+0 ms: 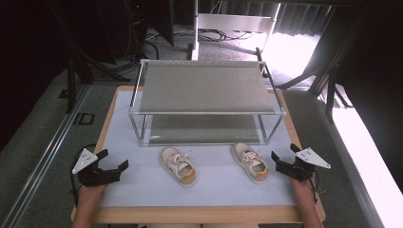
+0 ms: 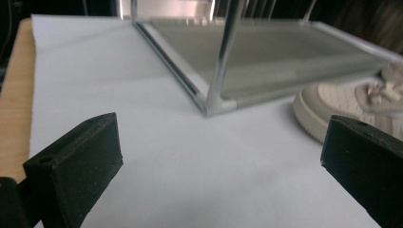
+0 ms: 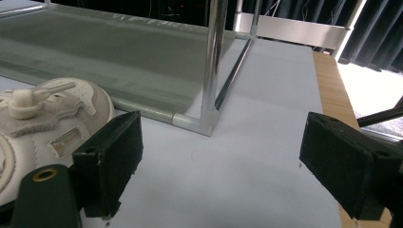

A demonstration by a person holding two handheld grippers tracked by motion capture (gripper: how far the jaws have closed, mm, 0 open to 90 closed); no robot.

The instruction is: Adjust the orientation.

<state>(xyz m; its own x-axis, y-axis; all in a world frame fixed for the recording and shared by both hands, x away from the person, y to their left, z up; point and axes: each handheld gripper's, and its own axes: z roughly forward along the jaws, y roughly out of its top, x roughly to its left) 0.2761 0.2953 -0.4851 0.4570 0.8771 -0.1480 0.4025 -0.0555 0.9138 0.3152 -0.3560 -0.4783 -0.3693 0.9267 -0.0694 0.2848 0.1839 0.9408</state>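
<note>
Both your left gripper (image 1: 113, 160) and right gripper (image 1: 275, 162) gape wide, holding nothing, so pinch each light, soft shoe (image 1: 178, 166) (image 1: 250, 162), lying before the rack (image 1: 207, 112), at its stiffer heel collar.

You have 2 small beige shoes lying upright on the white mat (laces up, tan trim). The left shoe (image 1: 178, 166) and right shoe (image 1: 250, 162) sit well apart, toes toward you.
</note>
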